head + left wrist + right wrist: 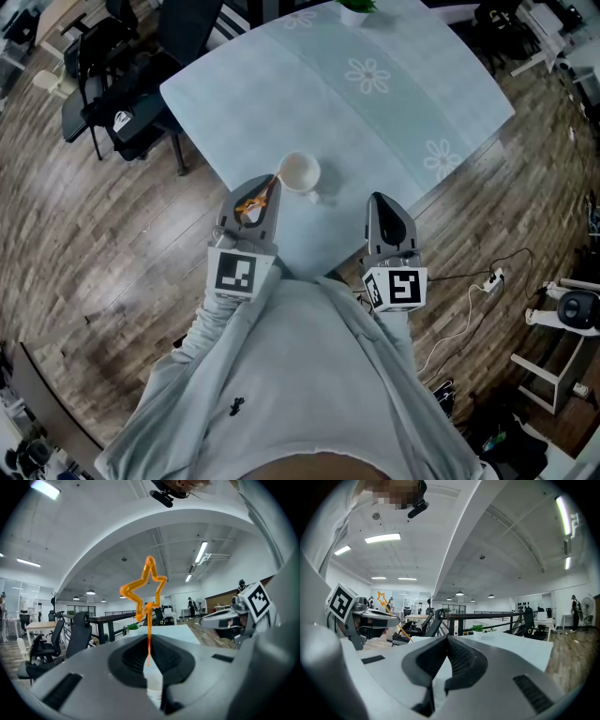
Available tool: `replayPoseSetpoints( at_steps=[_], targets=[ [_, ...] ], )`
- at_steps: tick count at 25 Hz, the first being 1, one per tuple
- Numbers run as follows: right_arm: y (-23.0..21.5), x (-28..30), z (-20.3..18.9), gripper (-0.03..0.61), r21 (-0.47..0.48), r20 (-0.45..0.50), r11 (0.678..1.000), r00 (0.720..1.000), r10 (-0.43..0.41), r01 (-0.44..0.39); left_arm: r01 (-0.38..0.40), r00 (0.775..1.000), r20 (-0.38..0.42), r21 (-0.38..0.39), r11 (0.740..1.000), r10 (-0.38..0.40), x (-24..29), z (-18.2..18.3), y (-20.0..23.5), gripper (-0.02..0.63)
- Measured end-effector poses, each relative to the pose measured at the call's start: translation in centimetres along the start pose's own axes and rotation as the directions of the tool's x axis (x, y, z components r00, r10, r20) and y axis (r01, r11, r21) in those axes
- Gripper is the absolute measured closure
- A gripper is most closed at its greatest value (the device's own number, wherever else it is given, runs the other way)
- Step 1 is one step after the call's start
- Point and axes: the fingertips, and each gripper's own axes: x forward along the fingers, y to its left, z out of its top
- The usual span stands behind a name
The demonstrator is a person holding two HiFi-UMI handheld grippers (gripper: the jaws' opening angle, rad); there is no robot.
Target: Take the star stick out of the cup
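An orange wire star stick (144, 592) stands up from my left gripper (149, 656), whose jaws are shut on the lower end of its stem. In the head view the left gripper (265, 187) is tilted upward just left of the white cup (300, 172). The star (248, 208) is outside the cup and raised toward the camera. The cup stands near the front corner of the pale table (375, 122). My right gripper (380, 199) hangs to the cup's right with its jaws shut and nothing held. From the right gripper (447, 641) the left gripper (370, 616) and the star stick (383, 598) show at the left.
Black office chairs (122, 84) stand off the table's left side. A small potted plant (354, 9) sits at the table's far edge. A power strip with cables (487, 278) lies on the wooden floor to the right.
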Motion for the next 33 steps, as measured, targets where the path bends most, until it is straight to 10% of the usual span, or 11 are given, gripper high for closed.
replayPoseSetpoints(
  at_steps=[33],
  targets=[
    [0.6, 0.4, -1.2, 0.563, 0.008, -0.036, 0.999, 0.999, 0.039, -0.039, 0.017, 1.0, -0.013, 0.025, 1.0, -0.017, 0.5, -1.2, 0.3, 0.586]
  ],
)
